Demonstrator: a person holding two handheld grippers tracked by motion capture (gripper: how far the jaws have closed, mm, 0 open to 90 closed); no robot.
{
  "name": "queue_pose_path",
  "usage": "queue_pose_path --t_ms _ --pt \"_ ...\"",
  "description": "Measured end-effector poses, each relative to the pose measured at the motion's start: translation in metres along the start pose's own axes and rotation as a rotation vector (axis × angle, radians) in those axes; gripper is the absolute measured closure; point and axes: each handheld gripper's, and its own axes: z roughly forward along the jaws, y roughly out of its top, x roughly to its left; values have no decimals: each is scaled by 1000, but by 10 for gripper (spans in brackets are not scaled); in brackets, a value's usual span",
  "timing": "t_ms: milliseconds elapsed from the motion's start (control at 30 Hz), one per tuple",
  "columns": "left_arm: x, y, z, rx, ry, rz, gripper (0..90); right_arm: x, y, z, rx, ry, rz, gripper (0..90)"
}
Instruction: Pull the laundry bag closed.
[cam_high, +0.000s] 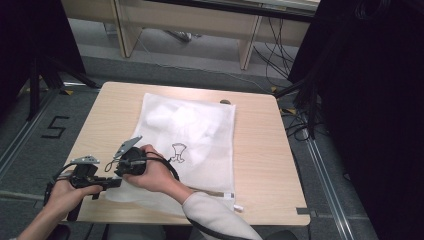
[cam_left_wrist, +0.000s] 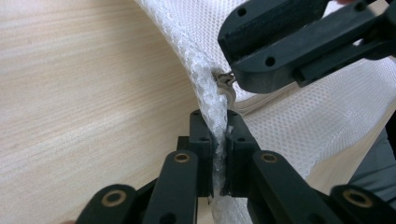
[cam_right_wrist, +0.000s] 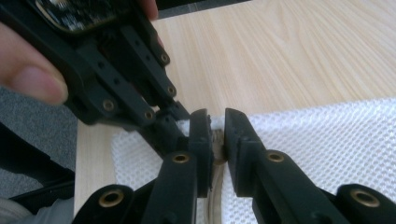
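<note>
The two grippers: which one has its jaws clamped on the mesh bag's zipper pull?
The right gripper, pinching the metal zipper pull. The left gripper clamps the mesh bag edge instead.

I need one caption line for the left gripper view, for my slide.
Left gripper pinches the white mesh bag edge below its zipper pull, with the right gripper at the pull.

Left claw (cam_left_wrist: 219, 140) and right claw (cam_right_wrist: 215, 140) clamped, tips meeting.
</note>
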Motion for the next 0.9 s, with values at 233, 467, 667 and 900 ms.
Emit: queue_pose_path --t_ms 233,467,667,900 --pt "-6 1 0 -6 8 7 856 0 -6 -6 -1 3 2 825" --pt "-5 2 -2 -1 -7 -5 857 -1 -9 -5 3 13 12 825" --pt "-6 2 -3 -8 -8 -29 859 1 -12 -4 5 10 15 825" --pt "-6 3 -4 -9 -20 -48 861 -1 -16 -6 14 12 0 825"
